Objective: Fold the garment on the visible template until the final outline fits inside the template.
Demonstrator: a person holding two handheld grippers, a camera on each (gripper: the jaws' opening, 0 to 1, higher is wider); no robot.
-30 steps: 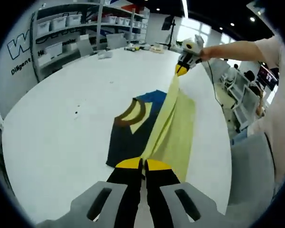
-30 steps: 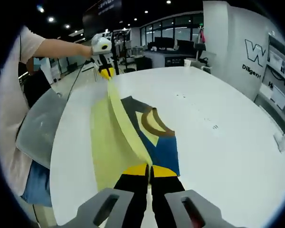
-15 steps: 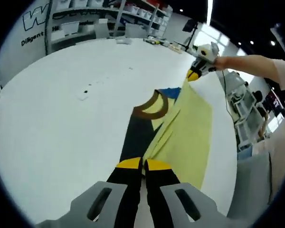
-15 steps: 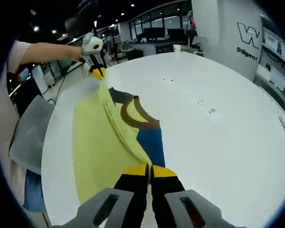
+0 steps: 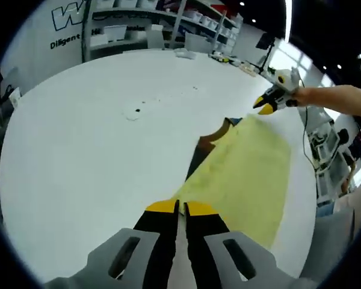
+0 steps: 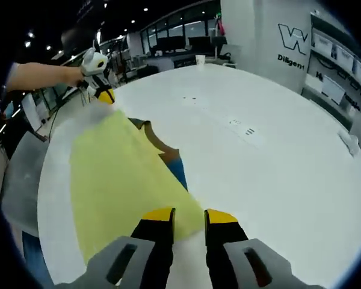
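garment (image 6: 168, 158): mostly hidden under yellow template (image 6: 120, 180) | wall lettering (image 5: 69, 13): cut off

Bright overhead lighting, fisheye-bent edges, slight blur.

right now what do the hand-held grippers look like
Both match: the left hand-held gripper and right hand-held gripper have black jaws with yellow tips on a grey slotted base. From outside, each shows a white body. A black cable trails from the right one.

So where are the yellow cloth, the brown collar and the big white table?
yellow cloth (image 6: 117, 168): right gripper view, middle of the sheet
brown collar (image 6: 159, 144): right gripper view, curved band
big white table (image 5: 78, 150): left gripper view, bare top
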